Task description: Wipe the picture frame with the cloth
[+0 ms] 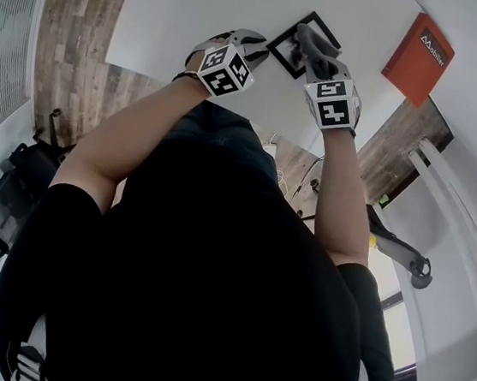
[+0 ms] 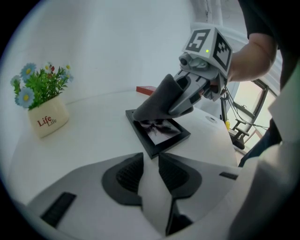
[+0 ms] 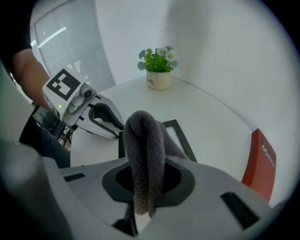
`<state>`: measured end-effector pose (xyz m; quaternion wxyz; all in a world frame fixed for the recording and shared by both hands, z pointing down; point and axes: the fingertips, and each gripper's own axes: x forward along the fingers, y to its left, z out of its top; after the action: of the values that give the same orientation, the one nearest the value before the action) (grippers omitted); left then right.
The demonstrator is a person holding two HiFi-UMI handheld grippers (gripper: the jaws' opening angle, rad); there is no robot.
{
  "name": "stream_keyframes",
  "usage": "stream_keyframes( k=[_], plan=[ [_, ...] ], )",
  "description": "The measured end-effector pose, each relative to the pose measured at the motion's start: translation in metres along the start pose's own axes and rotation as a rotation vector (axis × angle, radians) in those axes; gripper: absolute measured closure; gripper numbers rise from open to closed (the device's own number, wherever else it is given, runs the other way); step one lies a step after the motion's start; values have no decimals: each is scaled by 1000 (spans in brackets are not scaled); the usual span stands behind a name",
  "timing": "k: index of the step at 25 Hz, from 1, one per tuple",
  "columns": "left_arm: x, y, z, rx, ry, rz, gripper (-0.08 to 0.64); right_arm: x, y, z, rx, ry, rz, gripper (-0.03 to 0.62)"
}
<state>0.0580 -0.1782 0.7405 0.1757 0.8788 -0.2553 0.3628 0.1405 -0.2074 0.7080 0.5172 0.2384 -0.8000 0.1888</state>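
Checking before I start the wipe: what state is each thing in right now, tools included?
picture frame: lying flat on the table, face up.
cloth: folded, clamped in the right tool, its end seemingly touching the frame.
right tool: shut on the cloth.
left tool: shut, empty, by the frame's near corner.
flower pot: upright.
red box: lying flat on the table.

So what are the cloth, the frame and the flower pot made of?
The cloth looks like microfibre or fleece: grey, fuzzy pile, soft folds. The frame is black and smooth with a dull sheen; painted wood or plastic, I can't tell. The pot looks ceramic, maybe plastic: cream, smooth, printed letters.
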Motion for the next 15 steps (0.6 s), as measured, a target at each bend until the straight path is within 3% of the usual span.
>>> stream_keyframes(
  k=[15],
  plan=[
    [-1,1,0,4,-1,4,454,-2,55,-18,16,20,109,548]
  ],
)
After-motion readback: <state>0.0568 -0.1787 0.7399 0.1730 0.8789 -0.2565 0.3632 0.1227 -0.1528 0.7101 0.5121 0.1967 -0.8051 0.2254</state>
